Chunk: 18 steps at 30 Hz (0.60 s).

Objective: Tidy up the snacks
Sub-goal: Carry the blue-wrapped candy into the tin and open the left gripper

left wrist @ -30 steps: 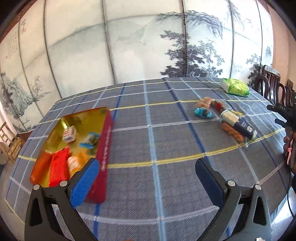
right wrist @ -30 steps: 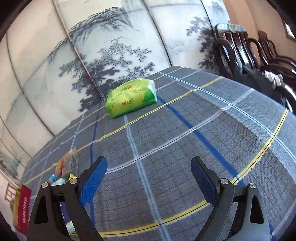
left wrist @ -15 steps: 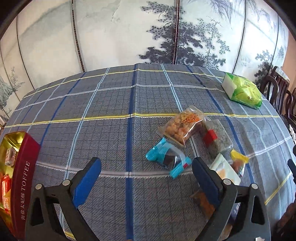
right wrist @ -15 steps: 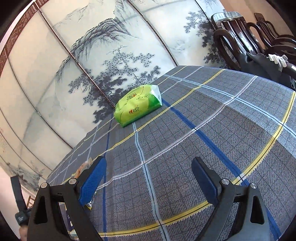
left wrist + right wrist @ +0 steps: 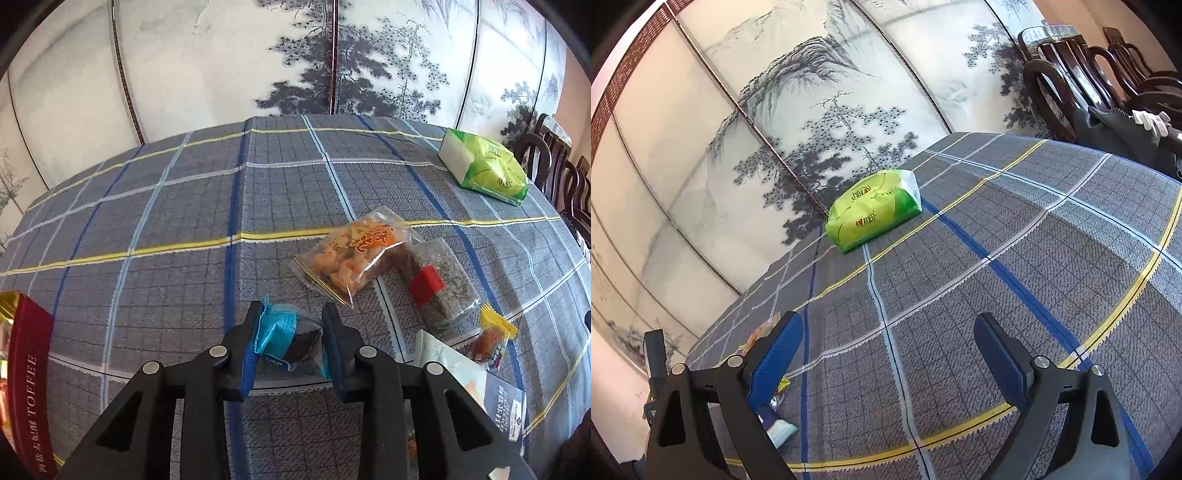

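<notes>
My left gripper (image 5: 291,334) is shut on a small blue-wrapped snack (image 5: 286,338), its blue pads pressing both sides of the wrapper just above the plaid cloth. To its right lie a clear bag of orange snack (image 5: 356,260), a dark bar with a red label (image 5: 436,286), a small yellow-wrapped candy (image 5: 489,338) and a white and navy packet (image 5: 476,382). The red toffee tin (image 5: 26,373) shows at the far left edge. My right gripper (image 5: 888,354) stands open over bare cloth, nothing between its fingers.
A green tissue pack (image 5: 484,171) (image 5: 873,208) lies near the table's far edge. A painted folding screen (image 5: 295,59) stands behind the table. Dark wooden chairs (image 5: 1086,70) stand off the right side. A few snack wrappers (image 5: 775,402) peek past my right gripper's left finger.
My left gripper swung right from the toffee tin to the loose snacks, came down, and shut on the blue-wrapped snack. The right gripper stayed put, tilting slightly.
</notes>
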### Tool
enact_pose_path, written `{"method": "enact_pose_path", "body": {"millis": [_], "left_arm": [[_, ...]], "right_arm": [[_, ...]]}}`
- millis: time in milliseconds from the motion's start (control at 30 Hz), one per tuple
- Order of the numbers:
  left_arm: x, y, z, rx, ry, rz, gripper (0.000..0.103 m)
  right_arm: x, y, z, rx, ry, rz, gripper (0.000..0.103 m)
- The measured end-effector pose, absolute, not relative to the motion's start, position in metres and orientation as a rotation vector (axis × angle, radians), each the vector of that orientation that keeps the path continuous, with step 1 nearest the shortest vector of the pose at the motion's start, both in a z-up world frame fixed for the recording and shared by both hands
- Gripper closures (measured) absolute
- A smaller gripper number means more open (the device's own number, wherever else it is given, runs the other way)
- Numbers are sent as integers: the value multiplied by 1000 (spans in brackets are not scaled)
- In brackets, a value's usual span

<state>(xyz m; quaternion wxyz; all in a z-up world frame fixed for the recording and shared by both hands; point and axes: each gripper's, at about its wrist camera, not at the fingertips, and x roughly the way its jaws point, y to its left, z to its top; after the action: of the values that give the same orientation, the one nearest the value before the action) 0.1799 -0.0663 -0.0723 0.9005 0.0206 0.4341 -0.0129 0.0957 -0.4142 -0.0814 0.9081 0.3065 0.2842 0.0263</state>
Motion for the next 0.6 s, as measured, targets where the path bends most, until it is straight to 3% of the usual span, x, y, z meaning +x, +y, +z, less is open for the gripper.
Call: {"method": "enact_pose_path", "body": {"millis": [600], "left_arm": [[152,26,18,99,723,187,76]], "right_arm": [[100,-416,-85,631,614,33,9]]}}
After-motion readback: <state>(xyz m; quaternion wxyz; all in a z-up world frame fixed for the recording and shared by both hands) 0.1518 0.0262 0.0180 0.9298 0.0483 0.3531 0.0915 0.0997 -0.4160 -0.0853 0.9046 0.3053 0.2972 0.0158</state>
